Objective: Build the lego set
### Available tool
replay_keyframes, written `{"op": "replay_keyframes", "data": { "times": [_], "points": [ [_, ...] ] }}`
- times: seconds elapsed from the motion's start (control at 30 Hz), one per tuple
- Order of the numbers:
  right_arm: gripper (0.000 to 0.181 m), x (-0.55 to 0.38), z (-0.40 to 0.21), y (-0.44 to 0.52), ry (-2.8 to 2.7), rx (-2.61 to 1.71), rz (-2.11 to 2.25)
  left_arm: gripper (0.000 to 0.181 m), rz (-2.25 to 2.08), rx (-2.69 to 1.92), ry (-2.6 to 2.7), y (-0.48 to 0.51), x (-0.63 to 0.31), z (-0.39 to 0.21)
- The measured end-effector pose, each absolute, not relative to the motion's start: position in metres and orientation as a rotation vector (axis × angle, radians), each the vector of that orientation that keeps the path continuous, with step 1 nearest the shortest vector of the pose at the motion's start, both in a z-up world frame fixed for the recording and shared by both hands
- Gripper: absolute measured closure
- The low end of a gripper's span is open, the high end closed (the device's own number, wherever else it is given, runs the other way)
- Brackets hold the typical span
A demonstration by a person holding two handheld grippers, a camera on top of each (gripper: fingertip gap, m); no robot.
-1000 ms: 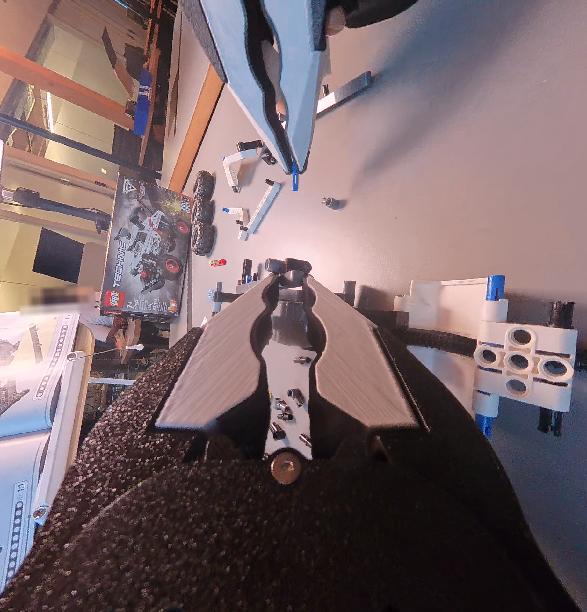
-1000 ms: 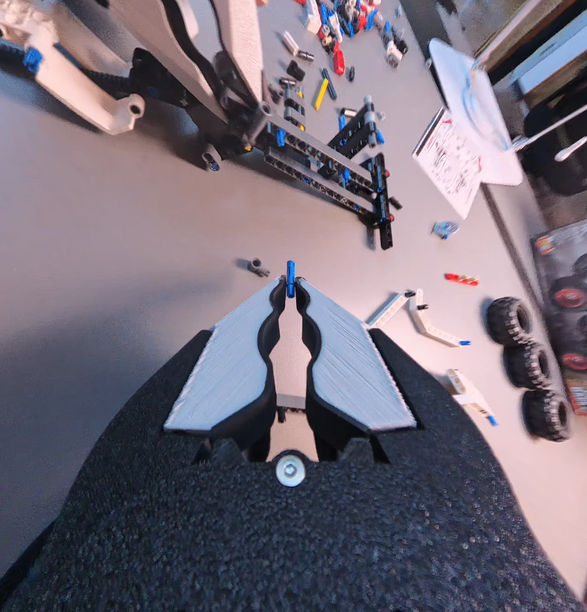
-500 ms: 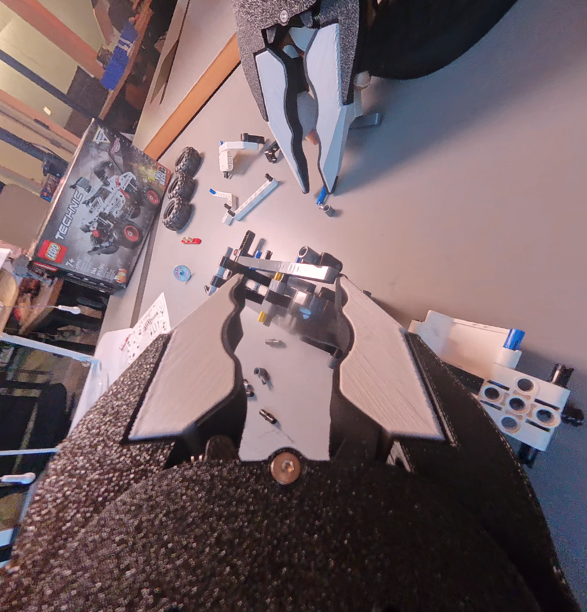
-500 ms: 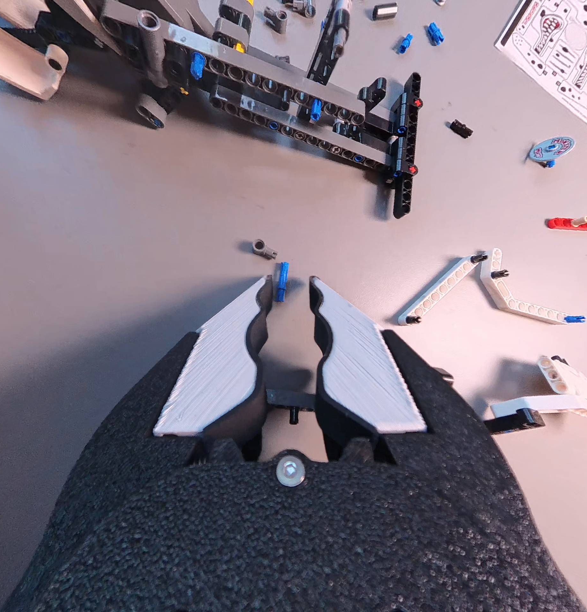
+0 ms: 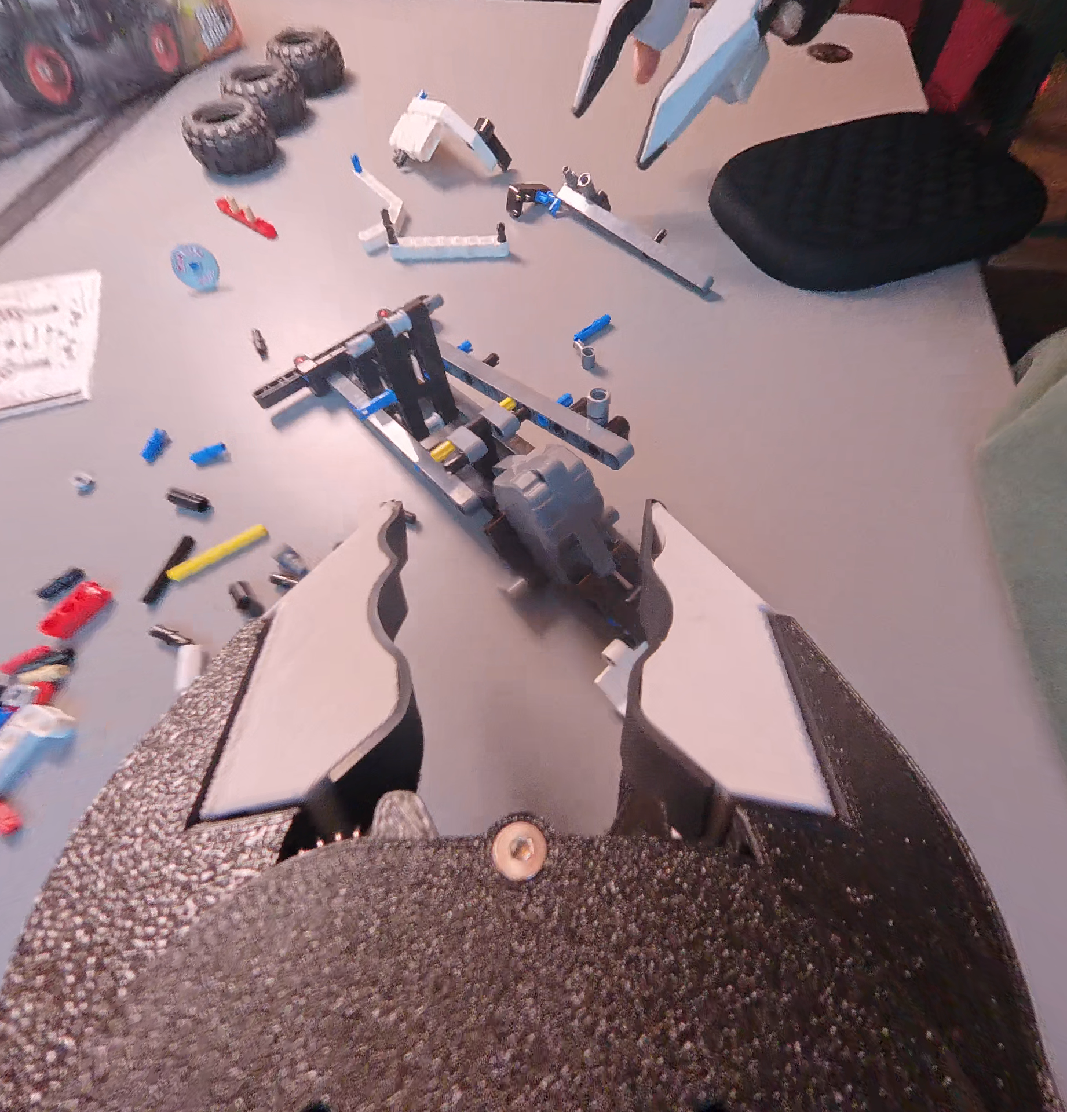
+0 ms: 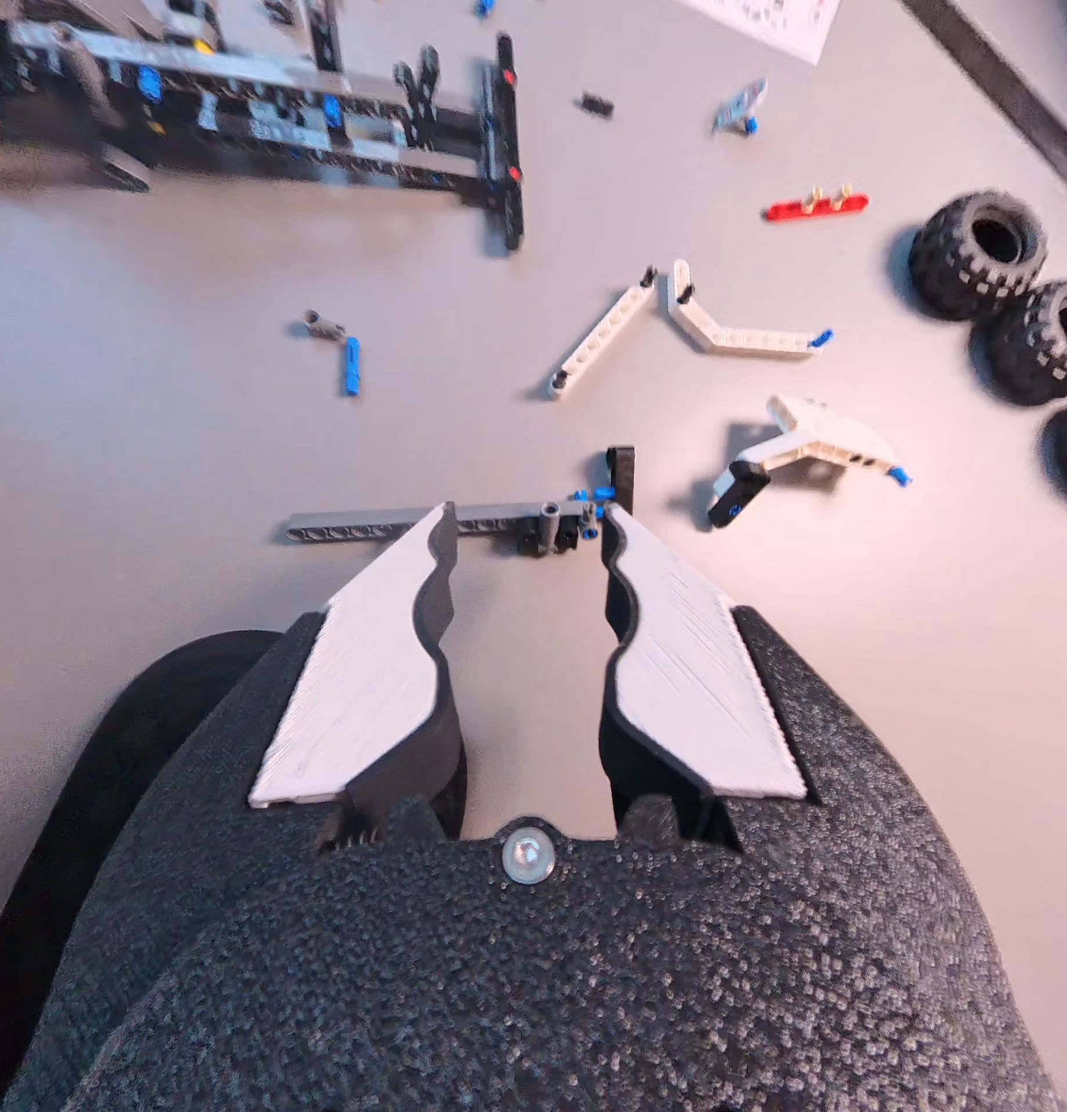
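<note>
The dark grey and black chassis lies on the grey table, with its grey motor block between the fingers of my left gripper. The jaws stand wide apart and the left pad is well clear of the block, so this gripper is open. The chassis also shows blurred at the top of the right wrist view. My right gripper is open and empty above a long grey beam with a black connector. It also shows in the left wrist view. A blue pin lies loose beside a small grey connector.
Three black tyres and the set's box are at the far left. White beams, a white panel piece, a red beam, a sticker sheet and several loose parts lie around. A black padded object sits at the right edge. The grippers' ends are close to 25 centimeters from one another. The blue pin lies some 9 centimeters from my right tips, 15 centimeters from my left tips. It is also in sight in the left wrist view.
My right gripper opened and left the blue pin on the table, then drew back over the grey beam. My left gripper opened off the chassis, which now lies on the table.
</note>
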State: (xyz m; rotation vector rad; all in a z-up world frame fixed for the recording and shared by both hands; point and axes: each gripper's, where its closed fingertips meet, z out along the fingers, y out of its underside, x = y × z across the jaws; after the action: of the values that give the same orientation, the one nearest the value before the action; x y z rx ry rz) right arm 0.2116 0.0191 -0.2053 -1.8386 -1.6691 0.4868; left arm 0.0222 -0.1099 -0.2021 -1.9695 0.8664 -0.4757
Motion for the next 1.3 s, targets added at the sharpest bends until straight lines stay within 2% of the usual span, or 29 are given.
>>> {"op": "replay_keyframes", "data": {
  "times": [0.17,0.2,0.27,0.4,0.53,0.67,0.77,0.87,0.97,1.07,1.17,1.3],
  "points": [
    [0.112,0.210,-0.231,0.029,-1.590,-2.032,0.547,0.102,-0.576,-2.025,0.786,-0.109,0.038,-0.208],
    [0.114,0.208,-0.236,0.031,-1.578,-2.067,0.545,0.104,-0.554,-2.039,0.786,-0.108,0.039,-0.211],
    [0.137,0.204,-0.241,0.035,-1.572,-2.097,0.554,0.111,-0.493,-2.061,0.797,-0.105,0.039,-0.217],
    [0.154,0.218,-0.242,0.061,-1.548,-2.118,0.473,0.126,-0.381,-2.078,0.827,-0.103,0.033,-0.225],
    [0.153,0.234,-0.239,0.093,-1.469,-2.119,0.368,0.136,-0.404,-2.079,0.825,-0.103,0.032,-0.226],
    [0.143,0.208,-0.189,0.085,-1.426,-1.885,0.391,0.137,-0.417,-2.075,0.814,-0.103,0.030,-0.225],
    [0.151,0.152,-0.159,0.012,-1.620,-1.534,0.588,0.134,-0.421,-2.065,0.819,-0.103,0.027,-0.223],
    [0.158,0.110,-0.167,-0.065,-1.897,-1.131,0.605,0.136,-0.468,-2.073,0.833,-0.108,0.024,-0.221],
    [0.158,0.080,-0.180,-0.089,-2.006,-0.931,0.551,0.147,-0.498,-2.062,0.863,-0.114,0.025,-0.221],
    [0.158,0.059,-0.188,-0.090,-2.093,-0.864,0.558,0.148,-0.487,-2.049,0.880,-0.114,0.028,-0.221],
    [0.174,0.049,-0.198,-0.093,-2.196,-0.820,0.579,0.149,-0.478,-2.048,0.869,-0.113,0.028,-0.222],
    [0.173,0.044,-0.199,-0.095,-2.209,-0.816,0.622,0.148,-0.452,-2.042,0.896,-0.114,0.028,-0.222]
  ]
}}
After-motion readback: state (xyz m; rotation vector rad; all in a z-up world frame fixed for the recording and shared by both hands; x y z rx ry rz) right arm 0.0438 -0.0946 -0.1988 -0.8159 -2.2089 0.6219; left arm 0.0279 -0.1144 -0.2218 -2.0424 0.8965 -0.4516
